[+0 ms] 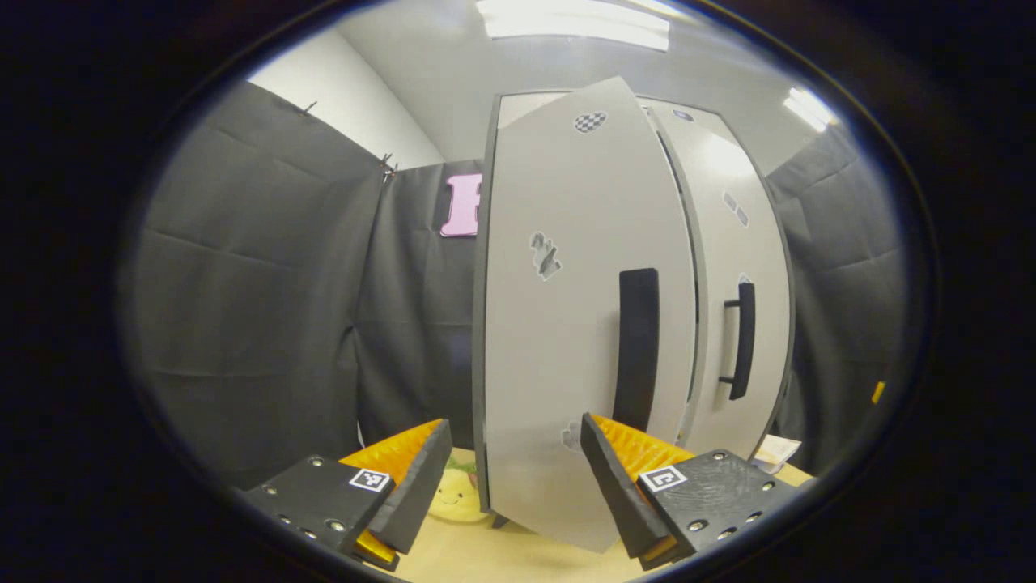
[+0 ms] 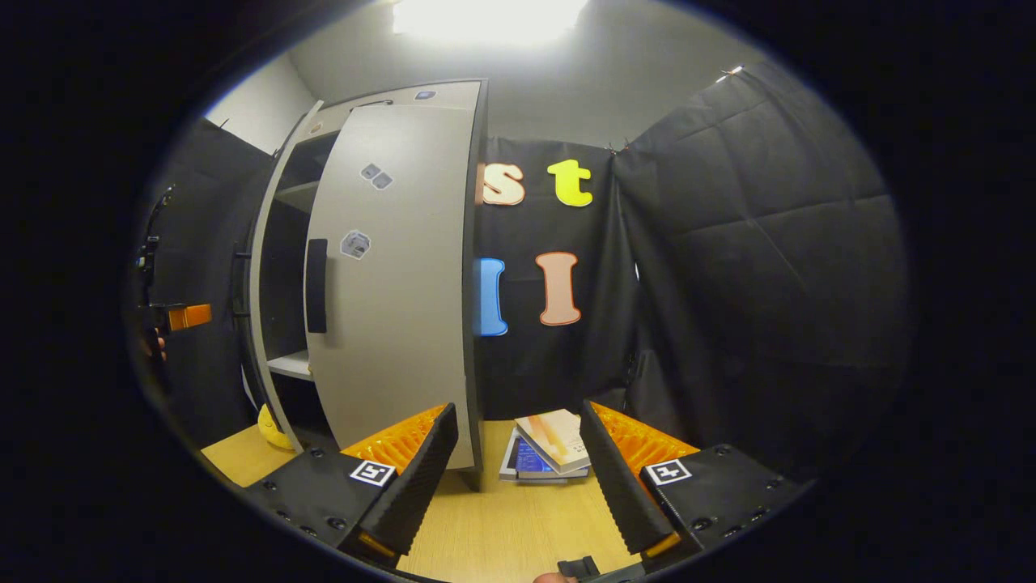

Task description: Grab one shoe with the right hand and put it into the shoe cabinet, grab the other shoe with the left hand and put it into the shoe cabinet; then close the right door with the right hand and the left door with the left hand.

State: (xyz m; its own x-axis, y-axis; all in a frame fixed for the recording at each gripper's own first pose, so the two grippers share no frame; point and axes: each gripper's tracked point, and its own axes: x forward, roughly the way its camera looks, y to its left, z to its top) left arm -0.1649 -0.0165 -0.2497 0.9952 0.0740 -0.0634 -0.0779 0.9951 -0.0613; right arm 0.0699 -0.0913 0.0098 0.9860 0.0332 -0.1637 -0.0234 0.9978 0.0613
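The shoe cabinet (image 1: 599,308) stands upright on the wooden counter (image 1: 502,551), at twelve o'clock in the left gripper view; its left door (image 1: 566,340) is nearly shut, its right door (image 2: 396,283) ajar in the right gripper view, showing a shelf (image 2: 290,364) inside at nine o'clock; no shoe can be made out; a stack of books (image 2: 550,445) lies at six o'clock; the left claw (image 1: 514,478) gapes wide, holding nothing; the right claw (image 2: 518,474) likewise wide and bare.
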